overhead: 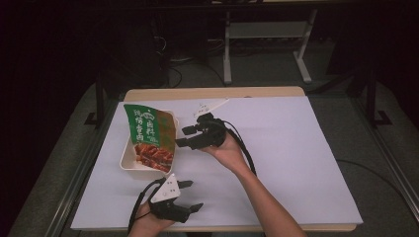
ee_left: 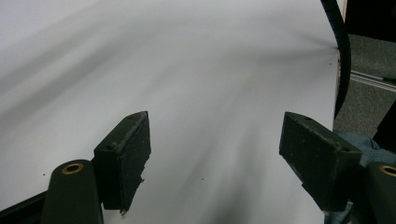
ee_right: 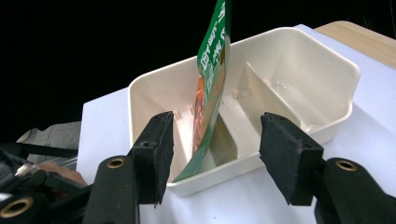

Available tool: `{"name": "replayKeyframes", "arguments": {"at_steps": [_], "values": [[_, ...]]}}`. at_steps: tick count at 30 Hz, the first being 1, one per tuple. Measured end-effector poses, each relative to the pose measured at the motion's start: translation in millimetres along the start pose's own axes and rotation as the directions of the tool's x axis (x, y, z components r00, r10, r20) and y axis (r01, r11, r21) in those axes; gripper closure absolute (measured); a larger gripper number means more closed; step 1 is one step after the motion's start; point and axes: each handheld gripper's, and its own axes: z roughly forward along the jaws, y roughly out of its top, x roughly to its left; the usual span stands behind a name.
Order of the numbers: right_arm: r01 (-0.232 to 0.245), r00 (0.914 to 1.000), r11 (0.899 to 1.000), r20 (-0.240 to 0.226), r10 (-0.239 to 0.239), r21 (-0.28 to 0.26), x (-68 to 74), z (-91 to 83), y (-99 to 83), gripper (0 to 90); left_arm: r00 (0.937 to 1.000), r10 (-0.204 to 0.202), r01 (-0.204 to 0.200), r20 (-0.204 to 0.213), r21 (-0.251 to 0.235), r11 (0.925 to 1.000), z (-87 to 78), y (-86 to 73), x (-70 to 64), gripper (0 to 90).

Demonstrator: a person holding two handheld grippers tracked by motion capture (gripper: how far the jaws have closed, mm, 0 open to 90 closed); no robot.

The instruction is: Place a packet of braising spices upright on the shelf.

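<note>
nearest the camera, left gripper (overhead: 190, 196) is hovering low over white table sheet (overhead: 296, 158), jaws spread wide and holding nothing, apparently parked clear. ahead of it, cream divided tray (overhead: 129, 165) is carrying green food pouch (overhead: 149, 136), which is leaning upright inside one compartment. right gripper (overhead: 184, 136) is facing the pouch edge-on (ee_right: 210, 93), jaws parted and empty, just beside the tray wall (ee_right: 327, 84), seemingly lined up to pinch.

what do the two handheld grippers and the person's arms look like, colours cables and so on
Both grippers are black. The left gripper carries a grey three-cornered plate on top, as does the right gripper, and a black cable trails from each. In the gripper views the jaws are chunky, matte black blocks with rough faces, mounted on arms with brass-coloured rivets. The forearms in the high view are bare, with no sleeves showing.
</note>
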Motion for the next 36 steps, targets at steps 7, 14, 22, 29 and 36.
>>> {"name": "replayKeyframes", "arguments": {"at_steps": [7, 14, 22, 29, 36], "values": [[-0.005, 1.0, 1.0, 0.008, 0.005, 0.01, -1.0, -10.5, -5.4, 42.1, 1.0, -0.007, 0.007, 0.0, -0.005, 1.0, -0.4, -0.6, 1.0, 24.2], [-0.013, 0.9999, 1.0, 0.009, 0.013, 0.007, -3.0, -22.3, -12.8, 39.8, 1.0, -0.008, 0.008, 0.003, -0.005, 1.0, 0.0, -0.7, 0.9, 24.2], [-0.024, 0.9996, 1.0, 0.017, 0.024, 0.015, -5.9, -32.1, -20.5, 38.5, 0.9999, -0.015, 0.016, 0.002, -0.004, 0.9999, -0.5, -1.3, 2.3, 23.8], [-0.034, 0.9992, 0.999, 0.022, 0.033, 0.004, -7.7, -42.5, -28.3, 36.8, 0.9997, -0.026, 0.026, 0.002, 0.001, 0.9997, -0.7, -1.6, 3.7, 22.8], [-0.043, 0.9989, 0.999, 0.019, 0.043, 0.009, -6.7, -48.8, -35.3, 34.9, 0.9996, -0.027, 0.027, -0.004, 0.0, 0.9996, -2.6, -2.0, 4.5, 22.8]]}}
